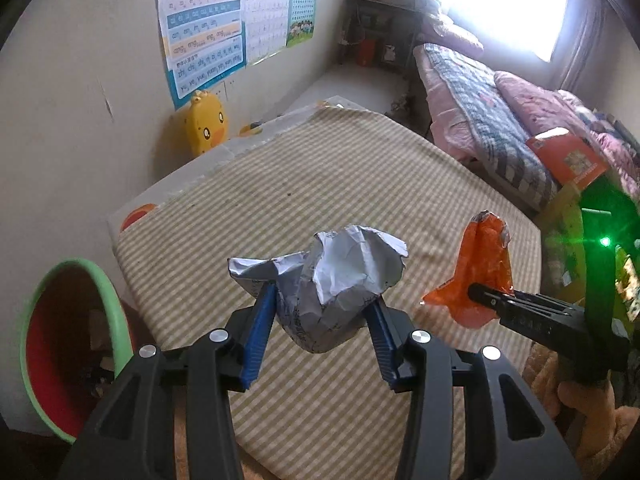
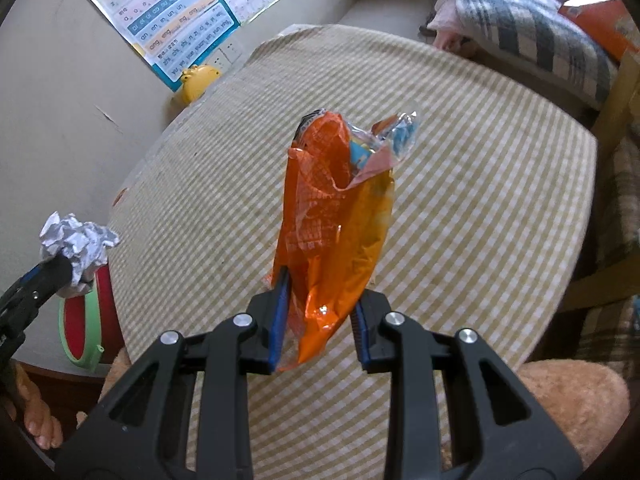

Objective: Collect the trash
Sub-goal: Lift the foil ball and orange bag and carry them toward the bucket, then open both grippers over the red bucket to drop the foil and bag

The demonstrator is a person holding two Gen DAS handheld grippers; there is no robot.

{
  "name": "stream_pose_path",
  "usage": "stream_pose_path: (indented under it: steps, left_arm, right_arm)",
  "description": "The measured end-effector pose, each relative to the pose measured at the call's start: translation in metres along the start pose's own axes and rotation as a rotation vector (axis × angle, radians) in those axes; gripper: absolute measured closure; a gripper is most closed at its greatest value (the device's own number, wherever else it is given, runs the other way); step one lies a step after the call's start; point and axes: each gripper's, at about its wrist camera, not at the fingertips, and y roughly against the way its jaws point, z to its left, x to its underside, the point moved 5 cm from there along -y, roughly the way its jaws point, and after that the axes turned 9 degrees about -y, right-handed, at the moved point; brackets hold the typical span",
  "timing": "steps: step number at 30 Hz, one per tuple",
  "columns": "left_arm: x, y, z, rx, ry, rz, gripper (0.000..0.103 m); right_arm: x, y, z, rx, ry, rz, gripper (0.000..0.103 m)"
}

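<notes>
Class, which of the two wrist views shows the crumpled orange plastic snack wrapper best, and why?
The right wrist view: the crumpled orange plastic snack wrapper fills the centre, pinched in the right gripper, with its torn open top visible. The left wrist view shows it small, near the right edge, partly hidden by that gripper's fingers.

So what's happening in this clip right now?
A person is clearing rubbish off a table covered in a checked cloth, with a handheld tool in each hand. The left tool is clamped on a crumpled ball of paper, lifted clear of the cloth. The right tool grips an empty orange snack wrapper, also held up off the table. A green-rimmed bin with a red inside sits beside the table on the left, and neither piece has been dropped in yet.
</notes>
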Motion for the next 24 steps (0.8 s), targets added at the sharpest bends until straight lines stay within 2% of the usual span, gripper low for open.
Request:
stream_pose_path:
  steps: [7,16,20,24]
  left_arm:
    - [0.006,0.015,0.015,-0.013,0.015,-0.039,0.060]
    - [0.017,0.027,0.051,-0.029,0.103,-0.069,0.060]
    - [0.027,0.036,0.080,-0.063,0.159,-0.088,0.060]
    - [0.042,0.043,0.117,-0.127,0.227,-0.093,0.059]
  right_arm:
    - [-0.001,0.042,0.021,0.044,0.073,-0.084,0.075]
    - [0.004,0.076,0.098,0.024,0.254,-0.149,0.075]
    - [0.012,0.077,0.138,-0.001,0.329,-0.148,0.075]
    - [0.025,0.064,0.182,-0.074,0.393,-0.089,0.075]
